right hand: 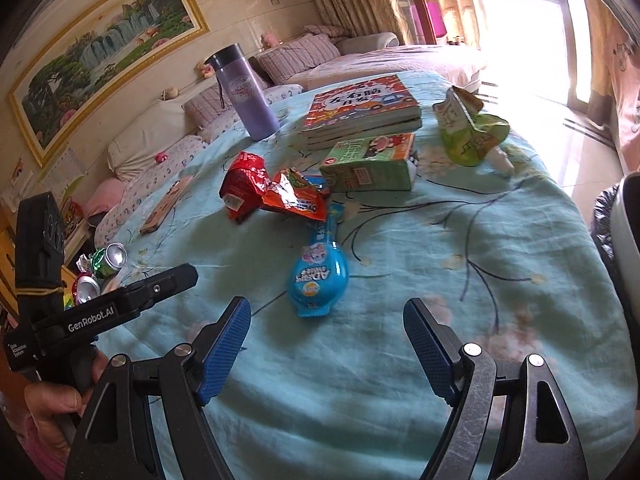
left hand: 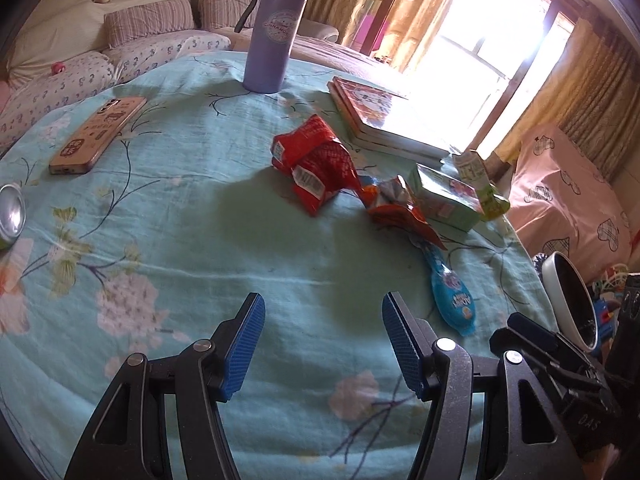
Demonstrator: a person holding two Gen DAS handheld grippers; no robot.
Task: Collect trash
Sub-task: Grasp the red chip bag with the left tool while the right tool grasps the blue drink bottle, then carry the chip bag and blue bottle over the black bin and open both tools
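One word, "GenRobot.AI", marks the left claw [right hand: 176, 276] beside blue "ADORIS" packet [right hand: 318, 280].

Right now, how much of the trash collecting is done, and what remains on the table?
Nothing looks collected yet. Both tools, left and right, are open and empty above the table. Left to pick up: the blue wrapper, red wrapper, orange wrapper, green pouch and cans. A bin waits beside the table.
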